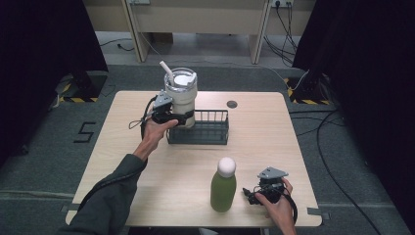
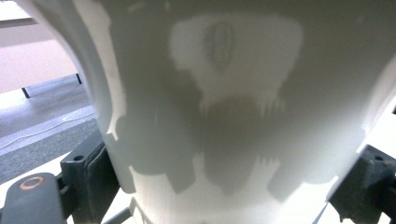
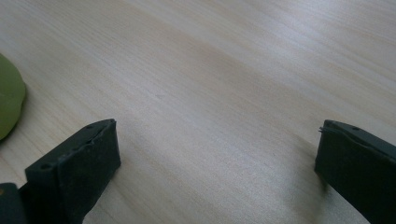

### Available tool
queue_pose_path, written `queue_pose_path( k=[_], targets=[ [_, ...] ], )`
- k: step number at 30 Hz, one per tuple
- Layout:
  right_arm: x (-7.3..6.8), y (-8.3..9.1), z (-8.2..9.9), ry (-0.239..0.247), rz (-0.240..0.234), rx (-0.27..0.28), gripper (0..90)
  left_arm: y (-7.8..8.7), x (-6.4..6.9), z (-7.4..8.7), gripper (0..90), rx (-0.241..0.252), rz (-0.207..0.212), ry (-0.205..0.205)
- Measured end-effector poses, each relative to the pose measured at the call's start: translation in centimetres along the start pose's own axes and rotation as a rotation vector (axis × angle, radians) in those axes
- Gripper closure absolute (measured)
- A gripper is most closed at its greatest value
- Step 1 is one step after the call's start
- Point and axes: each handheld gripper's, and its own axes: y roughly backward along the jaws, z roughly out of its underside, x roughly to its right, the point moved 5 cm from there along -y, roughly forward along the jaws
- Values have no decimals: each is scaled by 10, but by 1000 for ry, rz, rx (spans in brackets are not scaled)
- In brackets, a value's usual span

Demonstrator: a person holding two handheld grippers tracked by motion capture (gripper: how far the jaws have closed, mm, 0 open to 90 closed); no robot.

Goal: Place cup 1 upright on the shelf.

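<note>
Left gripper [image 1: 172, 117]: clamped across the lower body of the white tumbler [image 1: 181, 98]; in the left gripper view the cup wall [image 2: 224, 116] is seen pressed between the two black jaws, one at each lower corner.
Tumbler position: held upright at the left end of the black wire basket [image 1: 203, 128], toward 12 o'clock on the table [image 1: 264, 137]; whether its base rests on the basket floor or is lifted clear cannot be told.
Long axis: vertical, straw [image 1: 166, 67] leaning toward 11 o'clock; the grip is taken from 9 o'clock, square to that axis.
Key relation: the basket is judged to extend toward 3 o'clock from the tumbler, so any move is judged to go straight up or down along the axis.
Right gripper [image 1: 255, 192]: spread wide over bare wood, nothing between the jaws.
Green bottle [image 1: 223, 185]: upright at 9 o'clock of the right gripper, just beside it, apart.
Nearer hand: the left, already on the tumbler.
</note>
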Motion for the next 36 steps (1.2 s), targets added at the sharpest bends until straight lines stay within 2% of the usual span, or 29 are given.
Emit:
queue_pose_path(
  k=[30, 34, 35, 36],
  targets=[
    [0, 0, 0, 1, -1, 0, 4, -8, -2, 32, 111, -49, -31, -13],
    [0, 0, 0, 1, 0, 2, 4, -7, -4, 35, 110, -33, -29, 7],
    [0, 0, 0, 1, 0, 2, 4, -7, -3, 35, 110, -16, -28, 24],
    [0, 0, 0, 0, 0, 1, 4, -5, -4, 36, 110, -12, -25, 18]
  ],
)
